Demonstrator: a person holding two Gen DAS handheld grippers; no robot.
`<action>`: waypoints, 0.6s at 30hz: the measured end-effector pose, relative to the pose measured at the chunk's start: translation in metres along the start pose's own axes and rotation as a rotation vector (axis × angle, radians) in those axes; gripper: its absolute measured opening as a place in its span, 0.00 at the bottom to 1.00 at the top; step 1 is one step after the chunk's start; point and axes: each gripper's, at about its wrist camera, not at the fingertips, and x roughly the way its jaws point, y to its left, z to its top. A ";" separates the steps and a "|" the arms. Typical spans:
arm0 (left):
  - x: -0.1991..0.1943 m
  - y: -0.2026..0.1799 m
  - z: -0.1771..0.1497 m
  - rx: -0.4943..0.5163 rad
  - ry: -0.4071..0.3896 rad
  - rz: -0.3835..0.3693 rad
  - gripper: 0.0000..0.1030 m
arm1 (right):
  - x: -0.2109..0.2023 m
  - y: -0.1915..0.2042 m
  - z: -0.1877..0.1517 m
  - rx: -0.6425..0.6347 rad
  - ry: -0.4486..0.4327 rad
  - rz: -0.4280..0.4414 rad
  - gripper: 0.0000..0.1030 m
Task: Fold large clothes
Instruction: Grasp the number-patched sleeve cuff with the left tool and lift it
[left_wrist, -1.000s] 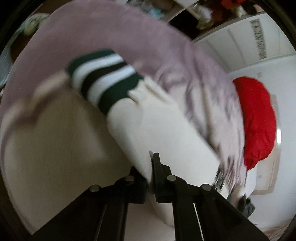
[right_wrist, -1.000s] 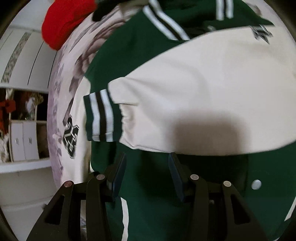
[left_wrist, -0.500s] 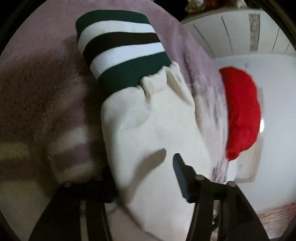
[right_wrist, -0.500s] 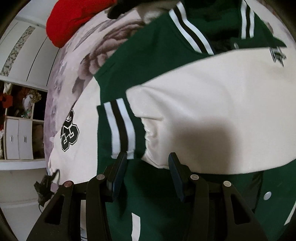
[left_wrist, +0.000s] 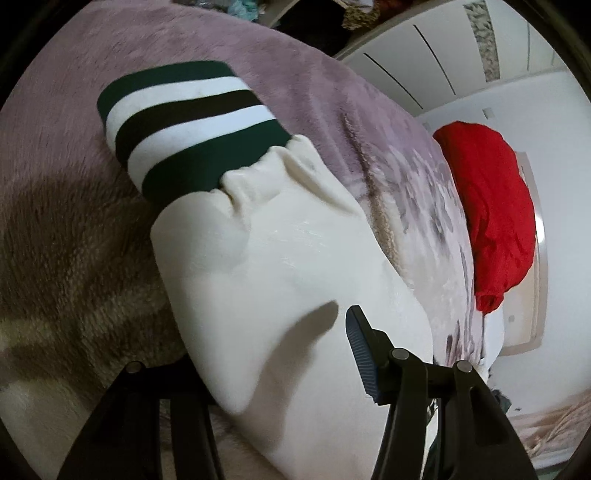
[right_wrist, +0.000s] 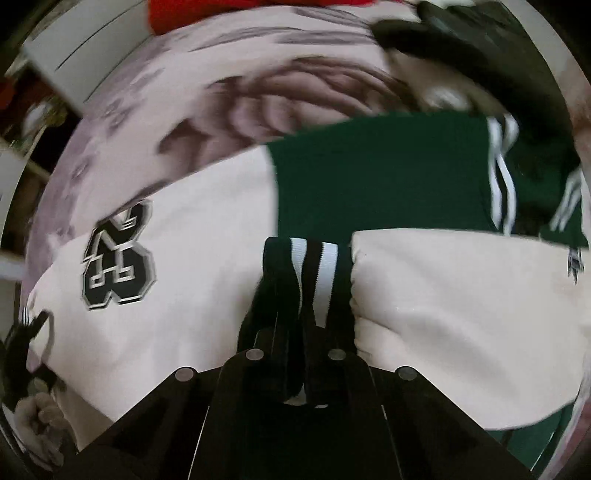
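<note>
A green and cream varsity jacket (right_wrist: 369, 184) lies on a mauve flowered blanket (right_wrist: 221, 92). In the left wrist view a cream sleeve (left_wrist: 280, 277) with a green, white and black striped cuff (left_wrist: 192, 133) lies on the blanket. My left gripper (left_wrist: 269, 350) is open and straddles this sleeve; its left finger is hidden under the fabric. In the right wrist view my right gripper (right_wrist: 299, 332) is shut on the other sleeve's striped cuff (right_wrist: 306, 273). That cream sleeve (right_wrist: 461, 314) lies across the jacket body. A black "23" patch (right_wrist: 118, 258) shows on the left.
A red garment (left_wrist: 491, 214) lies at the blanket's far end. White cupboard doors (left_wrist: 424, 55) and shelves with clutter stand beyond the bed. A dark object (right_wrist: 461, 33) lies at the top right in the right wrist view.
My left gripper opened and let the sleeve down on the blanket. My right gripper moved to the striped cuff and shut on it.
</note>
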 end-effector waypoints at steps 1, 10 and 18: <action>0.001 -0.002 0.000 0.009 -0.002 0.009 0.47 | 0.009 -0.005 -0.001 -0.006 0.021 0.016 0.06; -0.024 -0.058 0.000 0.173 -0.204 0.044 0.01 | -0.026 -0.075 -0.016 0.047 0.033 -0.017 0.68; -0.067 -0.142 -0.028 0.362 -0.312 0.034 0.00 | -0.051 -0.111 -0.030 0.105 0.034 -0.087 0.78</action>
